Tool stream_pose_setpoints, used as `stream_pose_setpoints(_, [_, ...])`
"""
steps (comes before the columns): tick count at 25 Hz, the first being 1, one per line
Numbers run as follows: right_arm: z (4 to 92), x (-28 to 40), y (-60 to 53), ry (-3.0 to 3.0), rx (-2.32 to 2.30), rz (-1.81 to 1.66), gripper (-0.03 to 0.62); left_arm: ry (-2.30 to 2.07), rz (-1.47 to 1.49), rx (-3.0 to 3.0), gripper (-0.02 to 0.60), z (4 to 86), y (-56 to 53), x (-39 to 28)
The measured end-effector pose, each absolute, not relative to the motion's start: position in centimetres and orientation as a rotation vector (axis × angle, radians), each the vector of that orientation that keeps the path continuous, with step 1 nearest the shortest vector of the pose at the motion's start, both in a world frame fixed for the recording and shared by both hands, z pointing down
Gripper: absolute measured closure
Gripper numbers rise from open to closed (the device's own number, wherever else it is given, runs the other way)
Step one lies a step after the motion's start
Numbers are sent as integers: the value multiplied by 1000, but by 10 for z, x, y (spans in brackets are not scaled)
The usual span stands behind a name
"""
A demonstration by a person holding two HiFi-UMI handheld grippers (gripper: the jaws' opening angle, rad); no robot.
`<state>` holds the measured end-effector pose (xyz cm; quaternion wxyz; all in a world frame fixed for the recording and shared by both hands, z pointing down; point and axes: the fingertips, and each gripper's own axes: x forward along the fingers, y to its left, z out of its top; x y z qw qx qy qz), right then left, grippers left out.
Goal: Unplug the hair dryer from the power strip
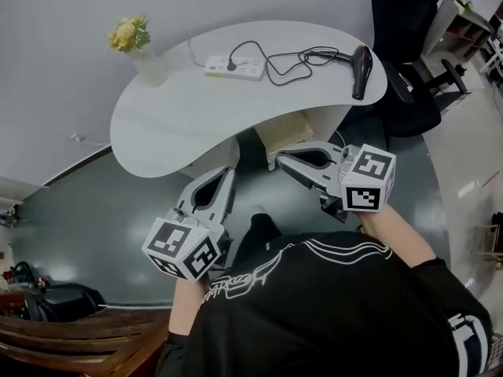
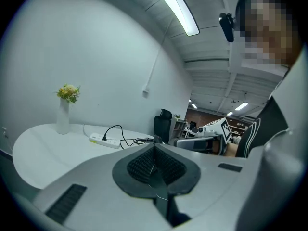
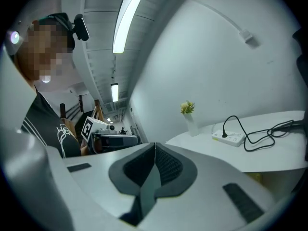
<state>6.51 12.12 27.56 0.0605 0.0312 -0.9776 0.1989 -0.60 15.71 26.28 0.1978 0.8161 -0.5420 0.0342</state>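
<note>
A white power strip (image 1: 234, 67) lies on the far side of the white curved table (image 1: 181, 124), with a black plug (image 1: 232, 65) in it. The black cord (image 1: 287, 63) loops right to the black hair dryer (image 1: 361, 69) near the table's right end. My left gripper (image 1: 230, 171) and right gripper (image 1: 280, 157) hover short of the table's near edge, both shut with nothing between the jaws. The left gripper view shows its joined jaws (image 2: 154, 148) and the power strip (image 2: 104, 139) beyond. The right gripper view shows the power strip (image 3: 230, 138) to the right of its shut jaws (image 3: 155, 146).
A white vase of yellow flowers (image 1: 137, 45) stands at the table's left end. A black office chair (image 1: 409, 45) sits right of the table, with a white shelf unit (image 1: 464, 22) behind. A pale box (image 1: 284, 132) rests under the table. Dark floor lies below the grippers.
</note>
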Motion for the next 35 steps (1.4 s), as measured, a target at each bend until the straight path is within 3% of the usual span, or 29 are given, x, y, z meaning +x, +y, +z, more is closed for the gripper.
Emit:
stream_pose_setpoints(21, [310, -50, -77, -2863, 423, 769, 597, -1327, 233, 2325, 577, 308, -69, -154])
stream_pose_setpoints(30, [338, -61, -111, -2816, 519, 837, 597, -1312, 395, 2308, 573, 351, -126, -190])
stream_pose_setpoints(35, [355, -61, -126, -2805, 521, 889, 597, -1353, 439, 2266, 536, 372, -157, -205])
